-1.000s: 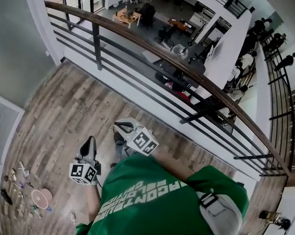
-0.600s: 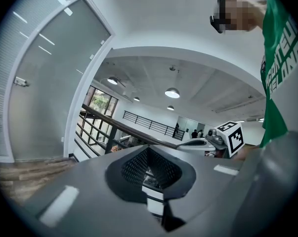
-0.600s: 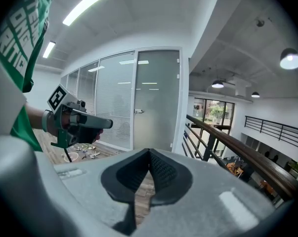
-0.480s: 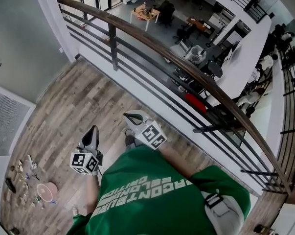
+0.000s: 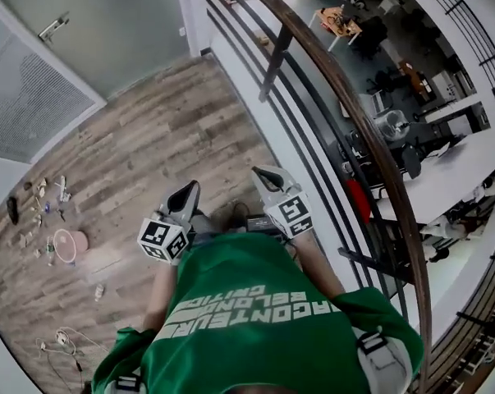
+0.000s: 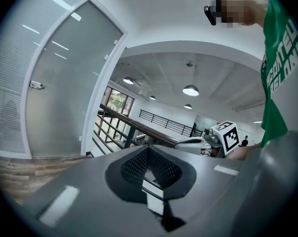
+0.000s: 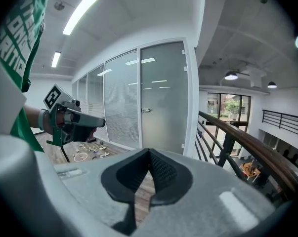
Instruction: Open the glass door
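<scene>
**A:** Head view?
**B:** Wood floor [image 5: 148, 138]. The railing [image 5: 346, 97] now runs beside the right gripper [image 5: 262, 173]; a second ago it crossed ahead. The glass door [image 5: 116, 15] is far ahead-left of the left gripper [image 5: 190, 189].
**A:** Left gripper view?
**B:** Jaws together, empty. Door ahead-left, well apart.
**A:** Right gripper view?
**B:** Jaws closed on nothing. Door and its handle [image 7: 146, 110] straight ahead, well apart.

The head view looks steeply down from overhead onto the wood floor [image 5: 165, 130] beside the railing [image 5: 346, 97]. The 2 gripper views sit close behind their own jaws, facing roughly level. Both take in the glass door [image 7: 161, 98] and the railing.
</scene>
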{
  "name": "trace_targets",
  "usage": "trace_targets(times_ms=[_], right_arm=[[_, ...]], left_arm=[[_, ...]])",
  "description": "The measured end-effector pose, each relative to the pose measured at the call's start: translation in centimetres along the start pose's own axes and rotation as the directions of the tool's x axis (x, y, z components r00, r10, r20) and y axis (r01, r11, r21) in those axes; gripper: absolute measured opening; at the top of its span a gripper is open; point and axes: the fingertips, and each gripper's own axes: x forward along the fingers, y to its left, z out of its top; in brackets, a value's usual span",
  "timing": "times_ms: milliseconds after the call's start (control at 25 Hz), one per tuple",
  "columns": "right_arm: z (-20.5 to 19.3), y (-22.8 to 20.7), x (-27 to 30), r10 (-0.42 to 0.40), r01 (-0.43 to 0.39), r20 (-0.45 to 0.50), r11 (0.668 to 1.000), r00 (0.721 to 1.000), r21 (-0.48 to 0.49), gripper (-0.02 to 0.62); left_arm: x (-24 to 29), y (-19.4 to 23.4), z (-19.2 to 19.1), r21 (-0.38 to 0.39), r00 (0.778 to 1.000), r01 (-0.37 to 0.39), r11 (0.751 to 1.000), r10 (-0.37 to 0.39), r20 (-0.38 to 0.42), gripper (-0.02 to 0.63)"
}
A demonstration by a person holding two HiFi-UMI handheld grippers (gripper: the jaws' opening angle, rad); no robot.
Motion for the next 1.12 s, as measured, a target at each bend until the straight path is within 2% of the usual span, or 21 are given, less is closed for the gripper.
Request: trace_targets(times_ms=[280, 440, 720, 1120], right_arm=[[2.3, -1.1, 7.8, 0.061, -0.062, -0.019, 0.997, 0.998, -0.051, -0.008], [4.6, -3.0, 12.9, 0.061, -0.062, -0.02, 0.997, 0.998, -0.056, -0.008], [8.2, -4.1, 18.3, 0.06, -0.062, -0.031, 0.996, 0.998, -0.068, -0.008], [10.4, -4.1, 23.9, 0.049, -0.054, -0.052, 0.994, 0.997, -0.099, -0.008]], left_arm=[[1.2, 7.6, 1.8, -0.037, 0.997, -0.072, 0.997, 0.073, 0.032, 0.015], [4.0, 12.4, 4.0, -0.049, 0.997, -0.062, 0.997, 0.064, 0.04, 0.015], [5.6, 17.2, 8.5, -0.034, 0.997, -0.039, 0.999, 0.041, 0.063, 0.015], [4.5, 23.9, 10.4, -0.053, 0.996, -0.05, 0.997, 0.053, 0.076, 0.015]])
